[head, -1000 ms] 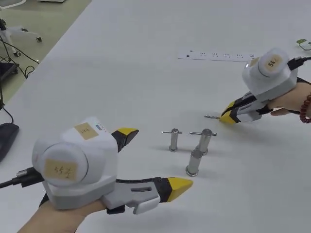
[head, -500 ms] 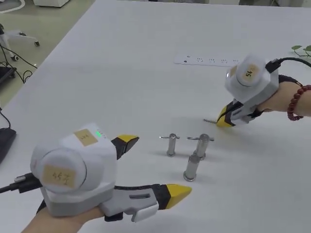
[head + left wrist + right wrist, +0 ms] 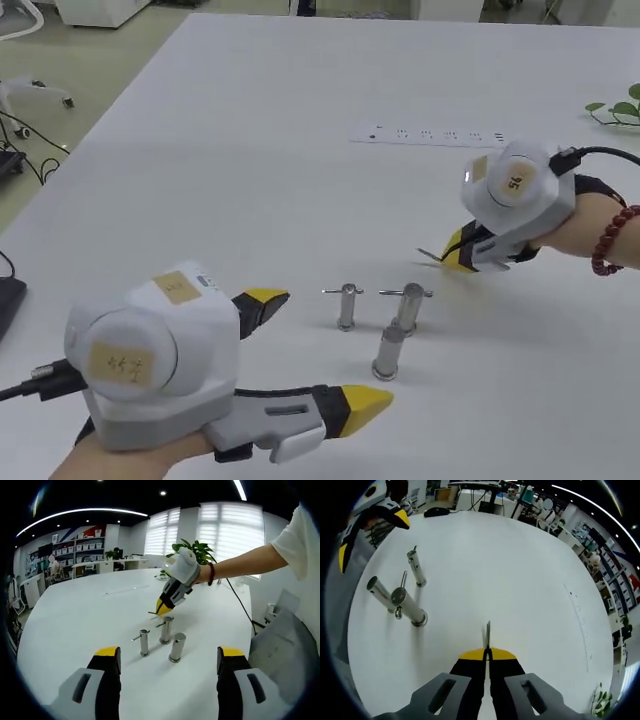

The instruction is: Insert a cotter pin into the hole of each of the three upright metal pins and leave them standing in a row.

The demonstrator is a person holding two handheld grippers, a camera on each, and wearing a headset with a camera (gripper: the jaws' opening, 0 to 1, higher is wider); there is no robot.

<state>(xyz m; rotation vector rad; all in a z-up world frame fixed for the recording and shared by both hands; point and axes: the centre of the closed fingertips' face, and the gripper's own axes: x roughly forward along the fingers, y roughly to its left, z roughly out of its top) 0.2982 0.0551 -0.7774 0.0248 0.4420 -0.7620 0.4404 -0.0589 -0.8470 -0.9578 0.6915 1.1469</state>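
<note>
The white table point(image 3: 250, 150) is seen bare over most of its surface. Its left edge runs diagonally along the upper left of the head view, with floor beyond it. Wide open room is noted on all sides of the work.

The left gripper point(image 3: 318, 348) is held low at the near side of the table. Its jaws are spread wide, with nothing between them. Bare table lies between it and the metal pins.

The right gripper point(image 3: 452, 258) is held just above the table, beyond and to the right of the pins and apart from them. Its jaws are clenched on a loose cotter pin point(image 3: 488, 632), which projects from the tips.

A power strip point(image 3: 435, 135) lies flat further back, well apart from the work.

Three upright metal pins are grouped near the table's middle. The left pin point(image 3: 346, 306) and the rear right pin point(image 3: 408, 308) are each crossed near the top by a fitted cotter pin point(image 3: 405, 294). The front pin point(image 3: 388, 352) stands just before the rear right one, forward of their line, and no cotter pin is seen through it.
</note>
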